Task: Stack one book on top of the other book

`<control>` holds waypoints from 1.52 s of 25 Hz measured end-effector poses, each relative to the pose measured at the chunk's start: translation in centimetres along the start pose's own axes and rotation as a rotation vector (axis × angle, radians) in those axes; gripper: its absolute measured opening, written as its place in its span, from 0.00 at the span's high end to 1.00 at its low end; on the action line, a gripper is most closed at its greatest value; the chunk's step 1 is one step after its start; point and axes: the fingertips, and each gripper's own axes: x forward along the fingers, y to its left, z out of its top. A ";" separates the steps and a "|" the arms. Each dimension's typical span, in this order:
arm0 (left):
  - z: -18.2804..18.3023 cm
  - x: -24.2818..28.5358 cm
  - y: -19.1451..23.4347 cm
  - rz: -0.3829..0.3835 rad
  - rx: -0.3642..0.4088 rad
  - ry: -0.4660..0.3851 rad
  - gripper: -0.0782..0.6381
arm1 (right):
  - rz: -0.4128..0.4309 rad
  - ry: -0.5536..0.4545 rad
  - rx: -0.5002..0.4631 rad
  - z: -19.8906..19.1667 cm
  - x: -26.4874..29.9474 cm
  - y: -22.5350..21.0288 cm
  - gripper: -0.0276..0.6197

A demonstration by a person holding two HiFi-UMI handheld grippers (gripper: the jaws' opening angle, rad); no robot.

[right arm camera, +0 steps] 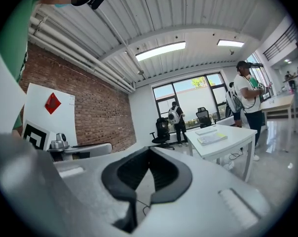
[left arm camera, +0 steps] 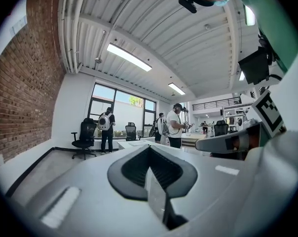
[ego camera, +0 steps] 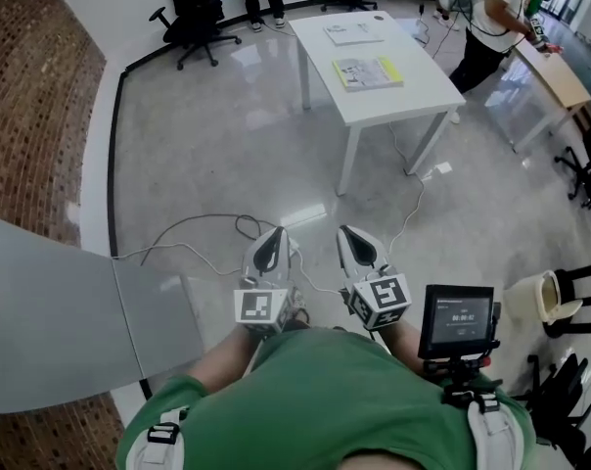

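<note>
Item: two books, one with a yellow edge [ego camera: 368,72] and one plain [ego camera: 354,33]. They lie apart on the white tabletop [ego camera: 418,86], upper centre of the head view, well away from me.

Tools: left gripper [ego camera: 274,235] and right gripper [ego camera: 348,233], lower centre, jaws shut on nothing.

Hazards, as I judge them:
- The cable [ego camera: 207,225] on the floor between us could snag a foot.
- Shut jaws would shove a flat book rather than grip it.
</note>
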 end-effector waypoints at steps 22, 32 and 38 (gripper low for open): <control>0.4 11.8 17.1 0.007 -0.083 -0.026 0.88 | -0.052 -0.019 -0.051 1.7 19.9 0.3 0.95; -0.1 18.8 20.0 0.012 -0.062 -0.031 0.88 | -0.006 -0.038 -0.050 2.7 27.3 -2.8 0.95; 0.8 27.1 20.7 0.005 -0.036 0.026 0.88 | -0.018 -0.031 0.015 4.3 32.5 -8.4 0.95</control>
